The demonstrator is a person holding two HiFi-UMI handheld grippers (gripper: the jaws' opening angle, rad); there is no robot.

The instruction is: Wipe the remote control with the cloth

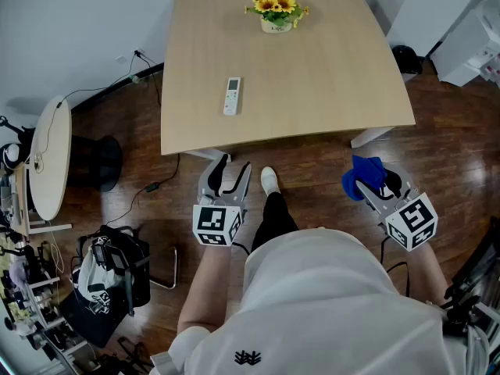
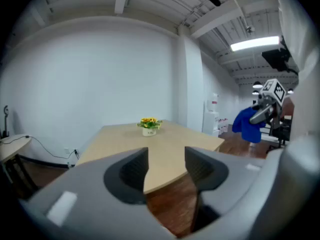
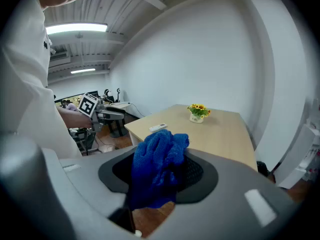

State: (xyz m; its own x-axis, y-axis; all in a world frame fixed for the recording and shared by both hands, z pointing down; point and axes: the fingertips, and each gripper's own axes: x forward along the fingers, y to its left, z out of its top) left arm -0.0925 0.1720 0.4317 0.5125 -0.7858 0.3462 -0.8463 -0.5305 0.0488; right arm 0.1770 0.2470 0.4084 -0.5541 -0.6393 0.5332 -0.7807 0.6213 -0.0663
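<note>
A person stands at the near edge of a pale wooden desk, seen from above, with a gripper in each hand held low over the dark wood floor, short of the desk. The right gripper has its fingers closed on a bunched blue cloth, which fills the gap between them and bulges out past the tips. The left gripper carries nothing: its fingers stand moderately apart, and only the desk edge and floor show through the gap. The white remote control lies flat on the desk, left of centre and towards the near edge, well apart from both grippers and from the small pot of yellow flowers at the far side. Its long axis runs from near to far, with the far end leaning slightly to the right. A grey patch at the far end looks like its display, so the remote probably points away from the person, though it is too small to be sure. Wiping has not begun, and this appears to be the approach step, with the cloth already in hand. The next move likely calls for reaching forward and left with the right gripper, and lowering the cloth onto the remote so strokes can run along its length. The empty left gripper is nearer the remote and could pin one end, since a light remote on a smooth top may slide under the cloth.
</note>
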